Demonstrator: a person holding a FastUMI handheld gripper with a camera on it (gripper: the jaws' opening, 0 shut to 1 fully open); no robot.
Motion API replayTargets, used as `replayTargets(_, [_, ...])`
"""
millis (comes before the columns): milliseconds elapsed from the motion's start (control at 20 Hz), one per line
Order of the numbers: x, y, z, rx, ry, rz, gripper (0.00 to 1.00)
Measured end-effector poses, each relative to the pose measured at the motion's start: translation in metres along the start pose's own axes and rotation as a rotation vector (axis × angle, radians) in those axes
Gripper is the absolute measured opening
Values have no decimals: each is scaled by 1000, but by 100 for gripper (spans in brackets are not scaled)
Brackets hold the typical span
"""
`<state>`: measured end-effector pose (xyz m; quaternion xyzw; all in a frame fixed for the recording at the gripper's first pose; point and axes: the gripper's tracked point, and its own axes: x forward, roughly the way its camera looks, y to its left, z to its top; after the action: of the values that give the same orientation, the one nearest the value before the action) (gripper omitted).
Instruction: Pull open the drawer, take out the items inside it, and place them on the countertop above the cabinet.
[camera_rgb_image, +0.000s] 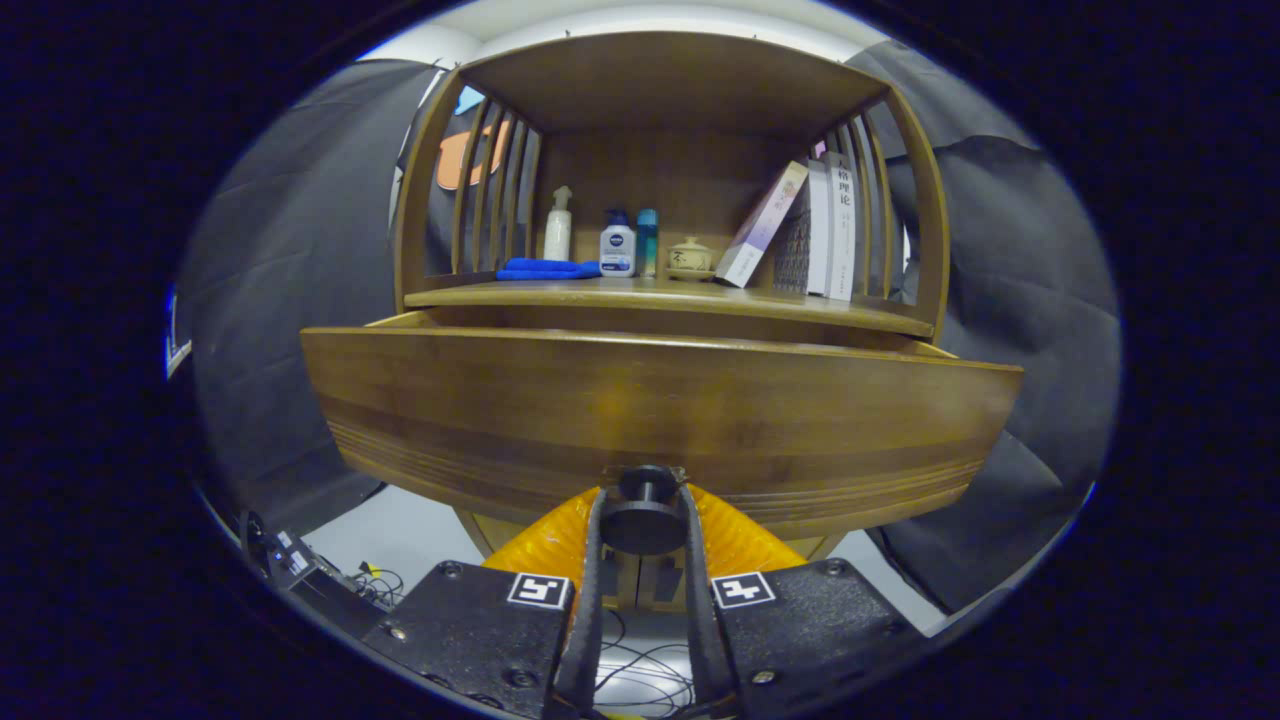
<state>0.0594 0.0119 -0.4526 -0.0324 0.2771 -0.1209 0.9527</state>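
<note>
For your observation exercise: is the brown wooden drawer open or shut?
Open: the brown wooden drawer juts out beyond the shelf, gripper shut on its round dark knob.

We see a brown wooden drawer (660, 400) with a dark round knob (645, 515), a blue cloth (545, 269), a white bottle (557, 228), a teal bottle (648, 243) and white books (835, 235) above

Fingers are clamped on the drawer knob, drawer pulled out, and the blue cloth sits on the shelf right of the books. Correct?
Not quite. In the gripper view the blue cloth lies left of the books, beside the bottles. The fingers do clamp the knob, drawer out.
</note>
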Motion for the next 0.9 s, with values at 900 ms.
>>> replayTargets(900, [-81, 12, -46, -36, 50, 97, 39])
